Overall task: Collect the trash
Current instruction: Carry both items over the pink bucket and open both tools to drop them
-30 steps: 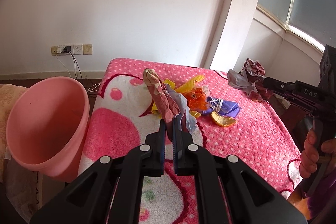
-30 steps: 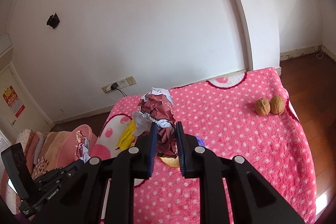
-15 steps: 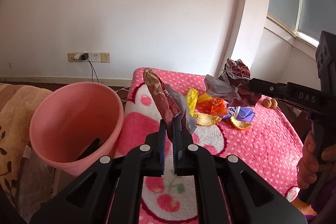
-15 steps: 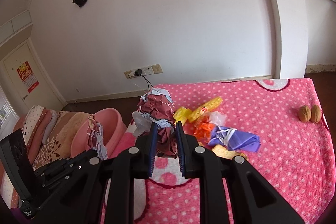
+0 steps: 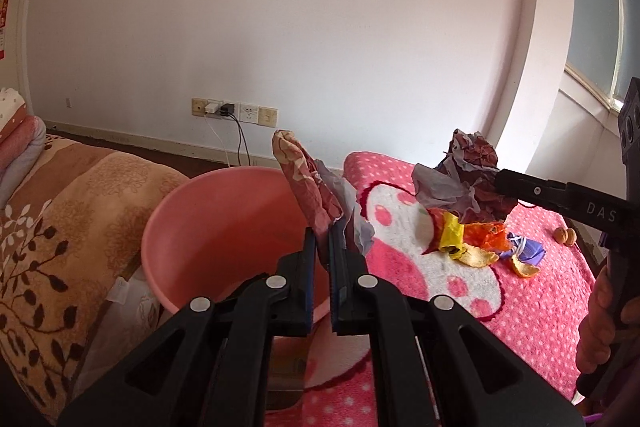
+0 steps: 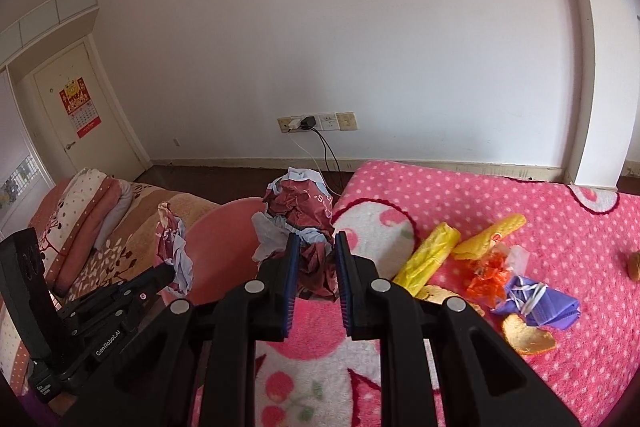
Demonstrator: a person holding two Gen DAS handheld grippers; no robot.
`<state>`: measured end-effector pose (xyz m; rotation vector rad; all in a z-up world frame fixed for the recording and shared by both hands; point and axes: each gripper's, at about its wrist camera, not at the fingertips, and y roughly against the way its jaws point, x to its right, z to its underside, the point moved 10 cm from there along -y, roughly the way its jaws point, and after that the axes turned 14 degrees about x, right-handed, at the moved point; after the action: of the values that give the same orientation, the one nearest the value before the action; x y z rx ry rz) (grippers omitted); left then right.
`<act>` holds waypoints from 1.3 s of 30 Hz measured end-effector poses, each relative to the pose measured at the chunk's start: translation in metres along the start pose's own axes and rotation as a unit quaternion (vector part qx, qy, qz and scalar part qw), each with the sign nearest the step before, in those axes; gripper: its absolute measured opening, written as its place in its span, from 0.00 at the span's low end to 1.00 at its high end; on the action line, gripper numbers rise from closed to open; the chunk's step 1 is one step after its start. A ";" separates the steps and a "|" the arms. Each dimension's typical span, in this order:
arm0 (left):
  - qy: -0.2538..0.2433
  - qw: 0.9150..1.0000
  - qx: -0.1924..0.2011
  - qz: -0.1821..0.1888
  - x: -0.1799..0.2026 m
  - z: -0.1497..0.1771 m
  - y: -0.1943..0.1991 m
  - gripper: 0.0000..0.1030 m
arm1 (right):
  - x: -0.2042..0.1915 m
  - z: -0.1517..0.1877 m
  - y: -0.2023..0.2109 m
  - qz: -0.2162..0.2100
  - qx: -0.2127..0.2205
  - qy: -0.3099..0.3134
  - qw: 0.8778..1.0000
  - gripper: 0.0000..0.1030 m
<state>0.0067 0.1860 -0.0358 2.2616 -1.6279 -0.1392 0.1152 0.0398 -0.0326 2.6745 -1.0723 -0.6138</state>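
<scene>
My left gripper (image 5: 322, 247) is shut on a crumpled maroon and grey wrapper (image 5: 308, 187), held over the rim of the pink bucket (image 5: 208, 227). It also shows in the right wrist view (image 6: 172, 255). My right gripper (image 6: 316, 259) is shut on a crumpled maroon paper wad (image 6: 300, 203), held above the pink blanket's (image 6: 520, 211) left edge, next to the bucket (image 6: 220, 247). That wad shows in the left wrist view (image 5: 468, 183).
On the blanket lie a yellow bag (image 6: 432, 259), orange wrapper (image 6: 488, 271), purple wrapper (image 6: 536, 303), orange peels (image 6: 528, 335) and walnuts (image 5: 564, 235). A brown patterned blanket (image 5: 60, 227) lies left of the bucket. A wall socket with cables (image 5: 232, 111) is behind.
Both grippers have moved left with their trash. The left gripper is now over the bucket's rim, and the right gripper has come from mid-blanket to its left edge.
</scene>
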 end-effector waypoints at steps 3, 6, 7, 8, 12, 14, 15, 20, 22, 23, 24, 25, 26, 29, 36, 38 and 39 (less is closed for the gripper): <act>0.002 1.000 -0.004 -0.013 -0.015 0.002 0.000 0.05 | -0.015 0.002 -0.011 -0.011 -0.008 0.010 1.000 0.16; 0.004 1.000 -0.007 -0.021 -0.024 0.005 0.000 0.05 | -0.029 0.007 -0.022 -0.020 -0.018 0.022 0.999 0.16; 0.006 1.000 -0.007 -0.024 -0.027 0.006 -0.001 0.05 | -0.033 0.009 -0.025 -0.023 -0.021 0.025 0.999 0.16; 0.007 1.000 -0.008 -0.026 -0.030 0.007 -0.001 0.05 | -0.038 0.011 -0.029 -0.027 -0.025 0.028 0.999 0.16; 0.009 0.999 -0.007 -0.036 -0.045 0.008 0.001 0.05 | -0.054 0.021 -0.042 -0.037 -0.040 0.038 0.998 0.16; 0.013 0.999 -0.008 -0.039 -0.050 0.009 0.001 0.05 | -0.060 0.025 -0.047 -0.041 -0.047 0.042 0.997 0.16; 0.015 0.999 -0.009 -0.041 -0.053 0.010 0.000 0.05 | -0.063 0.028 -0.050 -0.043 -0.050 0.044 0.997 0.16; 0.017 0.999 -0.014 -0.048 -0.064 0.013 -0.001 0.05 | -0.072 0.039 -0.062 -0.047 -0.065 0.049 0.996 0.17; 0.019 0.998 -0.016 -0.051 -0.067 0.014 -0.002 0.05 | -0.073 0.043 -0.065 -0.047 -0.070 0.051 0.995 0.17; 0.020 0.998 -0.017 -0.052 -0.069 0.014 -0.002 0.05 | -0.074 0.045 -0.066 -0.047 -0.073 0.051 0.995 0.17; 0.021 0.998 -0.018 -0.053 -0.070 0.015 -0.002 0.05 | -0.074 0.048 -0.068 -0.048 -0.076 0.052 0.995 0.17; 0.023 0.998 -0.020 -0.054 -0.071 0.016 -0.003 0.05 | -0.075 0.050 -0.070 -0.048 -0.079 0.051 0.994 0.17; 0.024 0.998 -0.021 -0.055 -0.072 0.018 -0.004 0.05 | -0.075 0.053 -0.072 -0.048 -0.084 0.051 0.994 0.17; 0.026 0.998 -0.027 -0.059 -0.076 0.020 -0.007 0.05 | -0.076 0.060 -0.079 -0.049 -0.095 0.052 0.993 0.17; 0.031 0.997 -0.039 -0.064 -0.081 0.025 -0.010 0.07 | -0.082 0.068 -0.088 -0.051 -0.104 0.056 0.992 0.17; 0.033 0.996 -0.043 -0.066 -0.083 0.026 -0.012 0.11 | -0.083 0.070 -0.090 -0.053 -0.106 0.057 0.991 0.17; 0.036 0.996 -0.044 -0.066 -0.084 0.026 -0.012 0.21 | -0.083 0.071 -0.090 -0.054 -0.107 0.058 0.991 0.17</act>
<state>-0.0180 0.2618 -0.0742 2.2795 -1.4101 -0.1574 0.0850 0.1607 -0.1001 2.5565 -0.7888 -0.5508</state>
